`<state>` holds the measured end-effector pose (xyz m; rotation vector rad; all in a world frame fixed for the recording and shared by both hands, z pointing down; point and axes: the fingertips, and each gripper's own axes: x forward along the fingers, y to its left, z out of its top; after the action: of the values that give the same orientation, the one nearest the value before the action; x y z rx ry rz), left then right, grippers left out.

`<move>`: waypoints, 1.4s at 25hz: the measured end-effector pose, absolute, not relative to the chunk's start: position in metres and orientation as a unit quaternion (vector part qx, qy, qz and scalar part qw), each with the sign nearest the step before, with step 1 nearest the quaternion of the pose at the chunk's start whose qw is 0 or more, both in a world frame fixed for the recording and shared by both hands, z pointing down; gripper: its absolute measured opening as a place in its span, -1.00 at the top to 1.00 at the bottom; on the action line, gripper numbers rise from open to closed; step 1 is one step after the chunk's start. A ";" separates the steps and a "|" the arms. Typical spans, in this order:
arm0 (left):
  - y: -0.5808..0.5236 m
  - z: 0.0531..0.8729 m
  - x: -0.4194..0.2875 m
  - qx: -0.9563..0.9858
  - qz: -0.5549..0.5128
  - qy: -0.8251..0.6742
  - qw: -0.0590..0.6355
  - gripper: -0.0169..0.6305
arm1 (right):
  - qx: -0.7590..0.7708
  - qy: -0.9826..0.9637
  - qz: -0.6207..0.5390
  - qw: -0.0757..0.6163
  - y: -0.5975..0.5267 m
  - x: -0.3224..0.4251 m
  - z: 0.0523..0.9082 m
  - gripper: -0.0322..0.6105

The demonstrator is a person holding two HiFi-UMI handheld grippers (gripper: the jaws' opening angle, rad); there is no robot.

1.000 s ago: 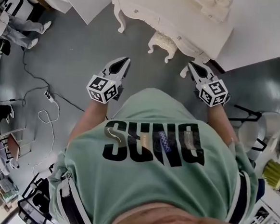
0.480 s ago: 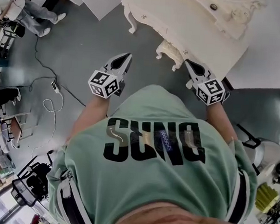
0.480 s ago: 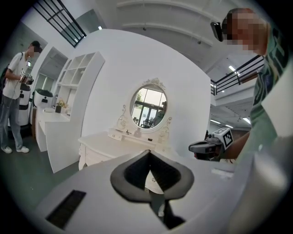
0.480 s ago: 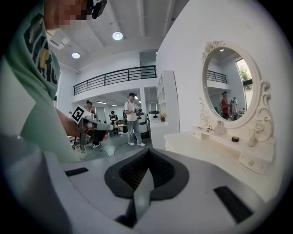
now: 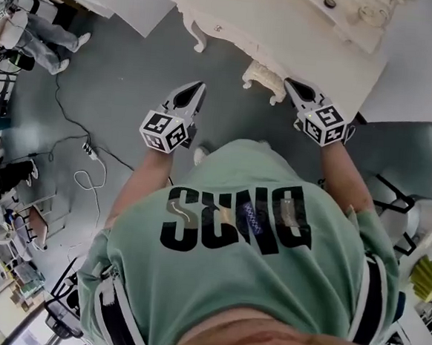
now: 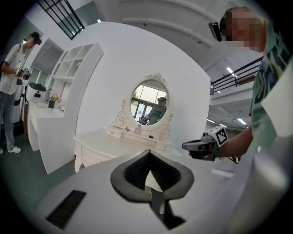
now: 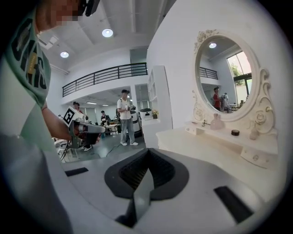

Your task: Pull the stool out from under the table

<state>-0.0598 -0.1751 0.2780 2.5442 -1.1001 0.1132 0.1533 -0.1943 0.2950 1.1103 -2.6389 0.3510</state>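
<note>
- While both grippers hang in front of the person's green T-shirt [image 5: 234, 229], the left gripper [image 5: 199, 88] has its jaws pressed together, with nothing between them.
- On the right gripper [image 5: 288, 82] the jaws are likewise together and empty.
- Ahead of both pairs of jaws, the cream carved stool [image 5: 261, 76] stands on the grey floor [image 5: 134, 72]. It is mostly tucked under the cream wooden surface [image 5: 286, 32], and only its carved edge and legs show past the rim.
- In the head view the stool lies between the two pairs of jaws, just left of the right tips and farther to the right of the left tips. Neither pair of jaws touches it.
- Beyond the right jaws and to their right, the surface carries an oval mirror in an ornate cream frame [image 7: 229, 77], a small pale bottle [image 7: 216, 122] and a dark round lid [image 7: 235, 132].
- Left of the left jaws, a white power strip with its cable [image 5: 90, 149] lies on the floor.
- Farther left of those jaws stands a white open shelf unit [image 6: 64, 75], with a person in a white T-shirt [image 6: 11, 77] beside it.
</note>
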 end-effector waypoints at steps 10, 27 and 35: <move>-0.212 0.354 -0.075 0.905 0.071 -0.364 0.207 0.92 | 0.416 -0.879 0.161 0.168 -0.230 0.117 0.386 0.92; -0.245 0.582 -0.087 0.865 0.110 -0.377 0.313 0.92 | 0.531 -0.712 0.447 0.106 -0.274 0.158 0.688 0.63; -0.257 0.656 -0.080 0.865 0.109 -0.360 0.333 0.92 | 0.587 -0.627 0.512 -0.029 -0.297 0.180 0.784 0.44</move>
<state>-0.0800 -0.2566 0.6565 2.2581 -0.9414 0.2858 0.1798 -0.2972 0.7840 1.8780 -2.0070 1.6383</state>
